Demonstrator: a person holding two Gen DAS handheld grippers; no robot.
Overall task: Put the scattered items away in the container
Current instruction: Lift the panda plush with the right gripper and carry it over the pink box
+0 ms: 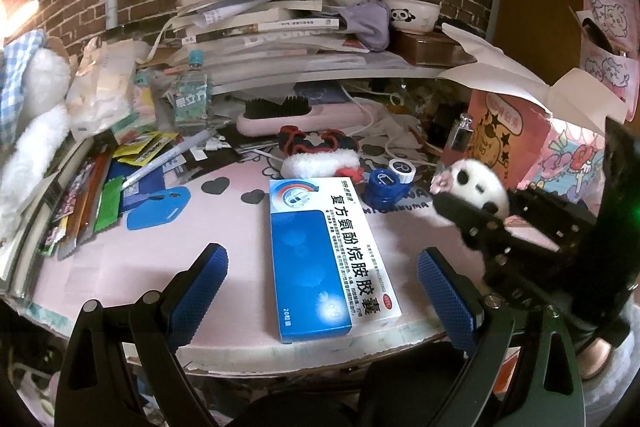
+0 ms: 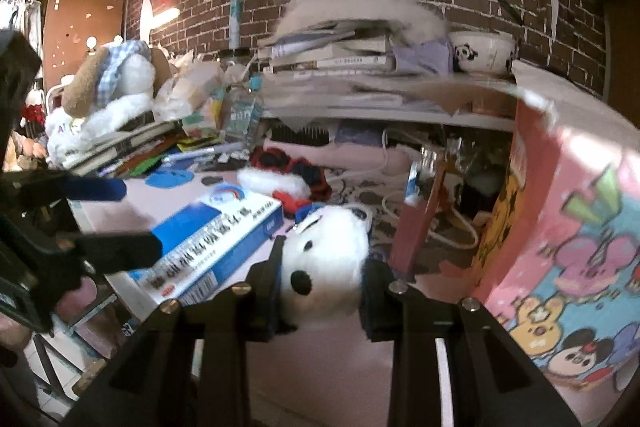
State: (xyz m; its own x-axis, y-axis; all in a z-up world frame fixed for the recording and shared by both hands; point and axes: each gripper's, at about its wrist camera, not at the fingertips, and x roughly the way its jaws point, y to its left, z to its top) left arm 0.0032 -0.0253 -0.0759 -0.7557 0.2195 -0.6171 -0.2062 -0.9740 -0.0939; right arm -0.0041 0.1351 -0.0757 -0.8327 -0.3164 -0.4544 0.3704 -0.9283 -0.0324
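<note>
- Right gripper (image 2: 322,291): jaws closed on a small panda plush (image 2: 326,259), pads pressing its two sides; white head and one black ear patch face the camera.
- From the left wrist view, the same panda plush (image 1: 474,187) is held off the surface at the right side, just in front of the cartoon box (image 1: 500,143); the right gripper (image 1: 460,213) reaches in from the right edge.
- Left gripper (image 1: 320,287): jaws open wide, nothing between the blue pads, hovering over the near edge of the surface (image 1: 200,227).
- Medicine box (image 1: 320,259), blue and white, lies flat on the surface between the open jaws' line of sight, long side running from the near edge toward the middle.
- Blue contact lens case (image 1: 386,183) sits just beyond the far end of the medicine box, near the plush.
- White fluffy item (image 1: 320,163) and a red-and-black scrunchie (image 1: 304,139) lie behind the medicine box.
- Cartoon box stands open at the right edge of the surface, flaps up; in the right wrist view its pink printed wall (image 2: 568,227) fills the right side, just beside the held plush.
- Left edge: loose packets and a pen (image 1: 168,163), plus a blue card (image 1: 158,213).
- Far edge: pink hairbrush (image 1: 280,115), water bottle (image 1: 192,95), stacked books (image 1: 264,27) on a shelf, panda bowl (image 1: 410,13).
</note>
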